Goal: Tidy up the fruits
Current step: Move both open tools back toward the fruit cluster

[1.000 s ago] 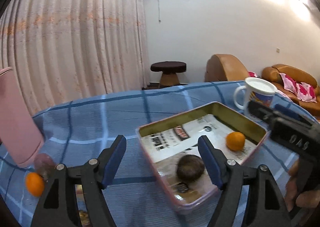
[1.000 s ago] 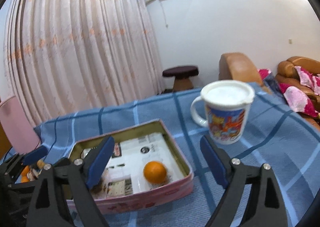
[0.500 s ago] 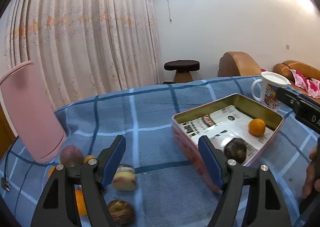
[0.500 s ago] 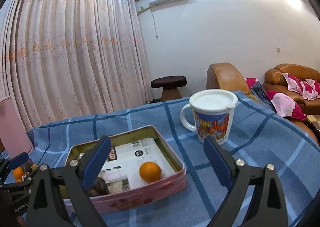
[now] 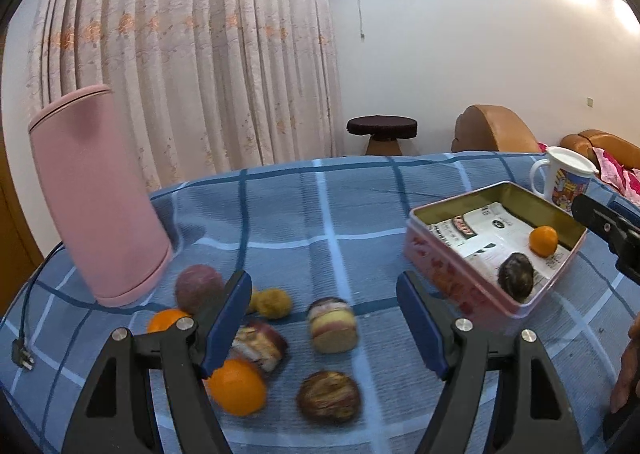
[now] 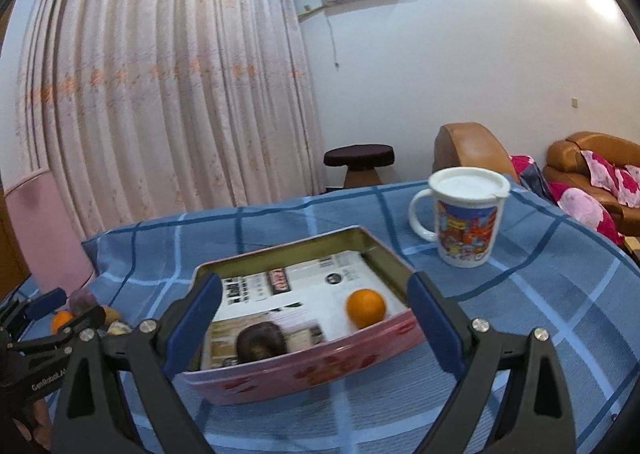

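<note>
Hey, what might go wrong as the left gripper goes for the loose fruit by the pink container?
The fruits sit bunched together, so the open left gripper may nudge the orange or the dark round fruit, and either could roll. The pink container stands close behind the pile and could get bumped. The cord might snag.

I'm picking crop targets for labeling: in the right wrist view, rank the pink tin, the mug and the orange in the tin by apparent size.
1. pink tin, widest by far, though nearest the camera.
2. mug, farther back.
3. orange, clearly smallest.
</note>
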Available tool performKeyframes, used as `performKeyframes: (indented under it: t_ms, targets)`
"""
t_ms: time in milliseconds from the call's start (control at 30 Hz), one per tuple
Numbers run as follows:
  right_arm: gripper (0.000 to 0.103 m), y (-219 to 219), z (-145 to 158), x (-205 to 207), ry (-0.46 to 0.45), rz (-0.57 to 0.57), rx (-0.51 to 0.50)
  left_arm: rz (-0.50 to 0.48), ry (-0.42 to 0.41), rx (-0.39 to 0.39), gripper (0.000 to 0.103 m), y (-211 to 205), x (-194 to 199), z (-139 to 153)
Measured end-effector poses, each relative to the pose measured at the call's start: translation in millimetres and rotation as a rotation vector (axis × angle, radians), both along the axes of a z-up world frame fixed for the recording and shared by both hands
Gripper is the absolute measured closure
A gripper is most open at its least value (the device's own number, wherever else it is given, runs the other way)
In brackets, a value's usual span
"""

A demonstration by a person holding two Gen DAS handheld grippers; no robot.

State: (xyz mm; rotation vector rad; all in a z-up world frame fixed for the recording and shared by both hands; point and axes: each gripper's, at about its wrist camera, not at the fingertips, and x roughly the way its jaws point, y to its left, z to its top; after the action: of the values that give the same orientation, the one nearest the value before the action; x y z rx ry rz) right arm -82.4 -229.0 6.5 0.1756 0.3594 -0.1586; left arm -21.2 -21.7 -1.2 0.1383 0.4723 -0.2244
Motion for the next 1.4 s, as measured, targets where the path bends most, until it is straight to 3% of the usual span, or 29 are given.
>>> performKeyframes:
  t_ms: [600, 933, 1200, 1400]
  targets:
    - [0.007, 88, -4, 12, 0.045, 0.170, -0.078, 0.050, 0.035, 0.015, 0.027, 46, 5, -4]
    - [0.010, 117, -11, 23, 0.118, 0.291, -0.091, 0.143, 0.047, 0.048, 0.027, 75, 13, -5]
    - [0.025, 153, -26, 40, 0.260, 0.427, -0.131, 0.279, 0.087, -0.067, 0.027, 137, 25, -5]
    - [0.040, 181, -44, 55, 0.392, 0.541, -0.133, 0.295, 0.137, -0.144, 0.027, 156, 30, -8]
